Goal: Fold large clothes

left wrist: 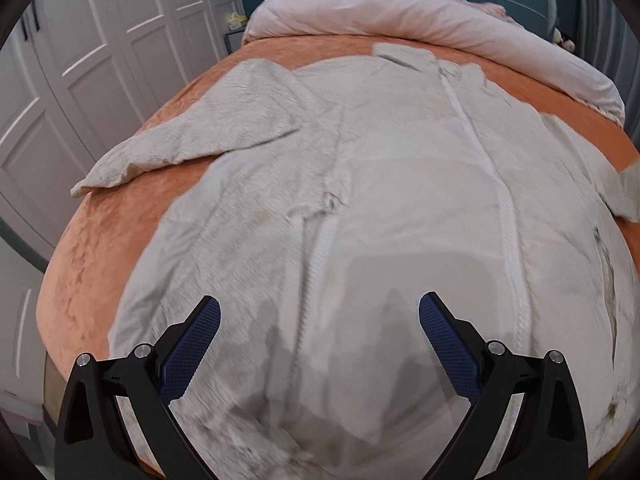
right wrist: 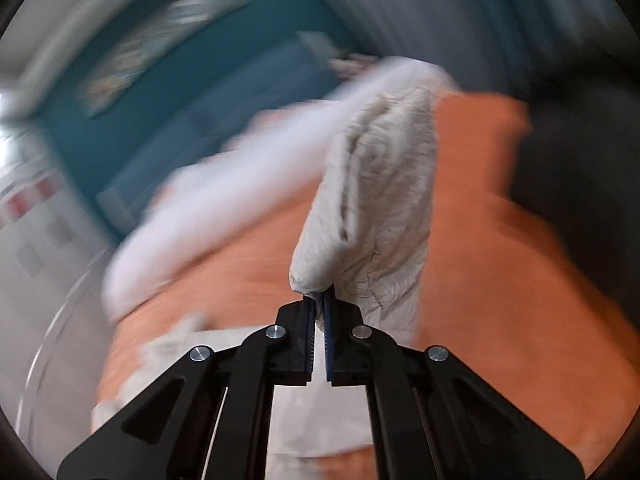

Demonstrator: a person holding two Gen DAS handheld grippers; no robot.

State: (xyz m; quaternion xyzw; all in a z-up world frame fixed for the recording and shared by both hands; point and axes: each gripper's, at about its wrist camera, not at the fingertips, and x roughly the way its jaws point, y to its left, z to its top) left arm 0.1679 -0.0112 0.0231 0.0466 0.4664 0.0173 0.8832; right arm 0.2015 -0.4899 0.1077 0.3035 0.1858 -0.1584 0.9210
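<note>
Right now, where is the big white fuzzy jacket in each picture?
Left wrist view: the jacket lies spread flat across the middle, zipper running up it, under the open left gripper.
Right wrist view: only one sleeve shows, at centre, pinched in the right gripper.
Shared landmark: the orange bedspread.

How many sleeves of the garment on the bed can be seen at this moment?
2. One sleeve of the large cream textured jacket lies spread to the left on the orange bedspread. The other sleeve is lifted, pinched in the shut right gripper.
</note>
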